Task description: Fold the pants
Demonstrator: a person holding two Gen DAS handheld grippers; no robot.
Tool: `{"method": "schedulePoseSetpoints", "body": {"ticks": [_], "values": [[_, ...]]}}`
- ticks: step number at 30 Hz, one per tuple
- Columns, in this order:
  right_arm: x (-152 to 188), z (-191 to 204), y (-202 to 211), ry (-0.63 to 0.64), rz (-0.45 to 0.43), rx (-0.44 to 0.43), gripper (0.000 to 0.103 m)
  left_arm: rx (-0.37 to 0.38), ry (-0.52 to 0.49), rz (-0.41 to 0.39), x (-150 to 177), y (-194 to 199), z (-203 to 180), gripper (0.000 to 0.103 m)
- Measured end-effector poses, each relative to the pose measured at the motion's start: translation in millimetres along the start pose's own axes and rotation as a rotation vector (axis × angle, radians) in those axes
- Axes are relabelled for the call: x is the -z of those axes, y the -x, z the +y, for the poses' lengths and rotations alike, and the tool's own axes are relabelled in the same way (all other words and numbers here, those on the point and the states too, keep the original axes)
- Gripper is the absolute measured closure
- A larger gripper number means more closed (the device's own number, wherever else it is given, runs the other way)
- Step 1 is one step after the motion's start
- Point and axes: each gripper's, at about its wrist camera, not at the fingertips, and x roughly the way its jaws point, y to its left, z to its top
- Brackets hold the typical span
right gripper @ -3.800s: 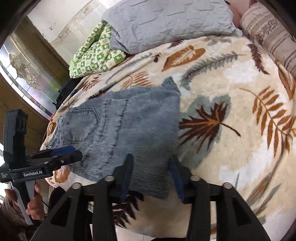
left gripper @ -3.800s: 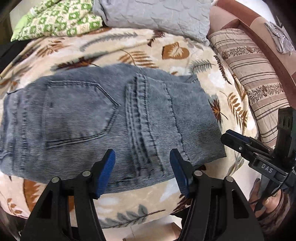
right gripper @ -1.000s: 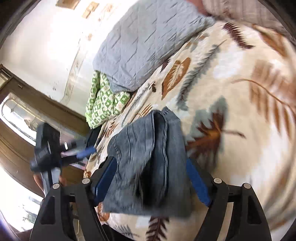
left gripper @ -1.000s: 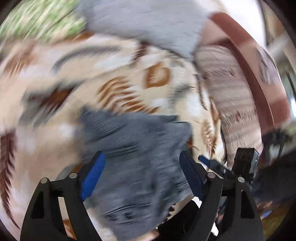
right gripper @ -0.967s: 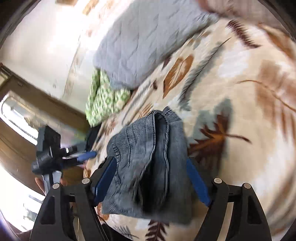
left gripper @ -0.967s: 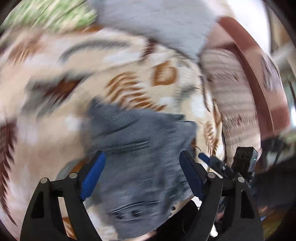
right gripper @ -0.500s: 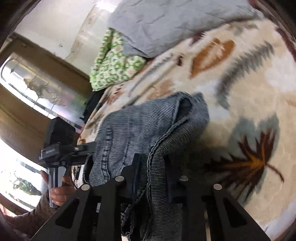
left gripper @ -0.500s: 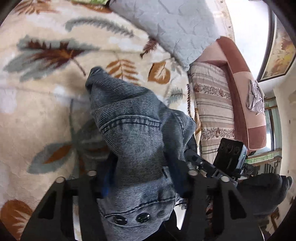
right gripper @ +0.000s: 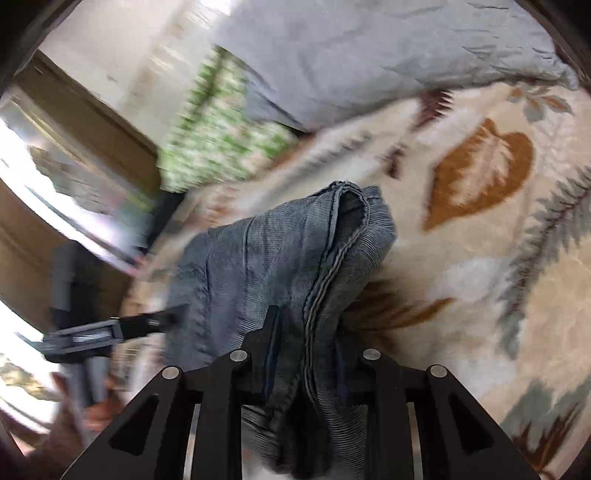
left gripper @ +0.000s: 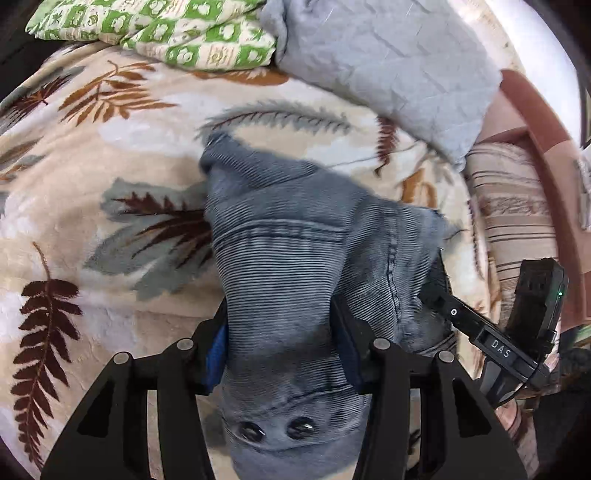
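Note:
The folded grey-blue denim pants hang bunched between both grippers above the leaf-patterned blanket. My left gripper is shut on the waistband end, its two metal buttons showing near the camera. My right gripper is shut on the other end of the pants, a thick stack of folded layers and seams. The right gripper also shows in the left wrist view, clamped into the denim. The left gripper shows blurred in the right wrist view.
A grey quilted pillow and a green patterned pillow lie at the far side of the bed. A striped cushion and a brown headboard stand at the right. A wooden frame with glass is at the left.
Both grippers closed on the folded pants and lifted them off the blanket. The bundle has since swung, with the far end moving towards the pillows.

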Motion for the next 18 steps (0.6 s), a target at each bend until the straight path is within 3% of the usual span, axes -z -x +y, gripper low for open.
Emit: {"method": "schedulePoseSetpoints", "body": {"ticks": [2,4,6,10,14,18], "values": [[5.0,-9.6,1.7,-0.038,0.01,0.007,0.063,-0.006,0.001,-0.018,4.1,6.5,0.1,0.05],[8.0,-12.3,13.8,-0.058,0.002,0.024,0.055,-0.064,-0.019,-0.075,12.3,22.4,-8.0,0.04],[10.4,-6.8,30.5,-0.044,0.001,0.077,0.037,-0.145,-0.036,-0.126,22.5,34.5,-16.1,0.029],[25.1,15.3,72.7,0.007,-0.06,0.213,0.002,-0.28,-0.11,-0.222,49.1,53.4,-32.8,0.028],[48.1,37.4,103.1,0.067,-0.043,0.293,0.0,-0.346,-0.156,-0.28,83.2,67.0,-44.9,0.024],[82.7,59.5,124.2,0.174,-0.087,0.383,0.0,-0.37,-0.199,-0.304,117.9,78.6,-55.8,0.023]]}}
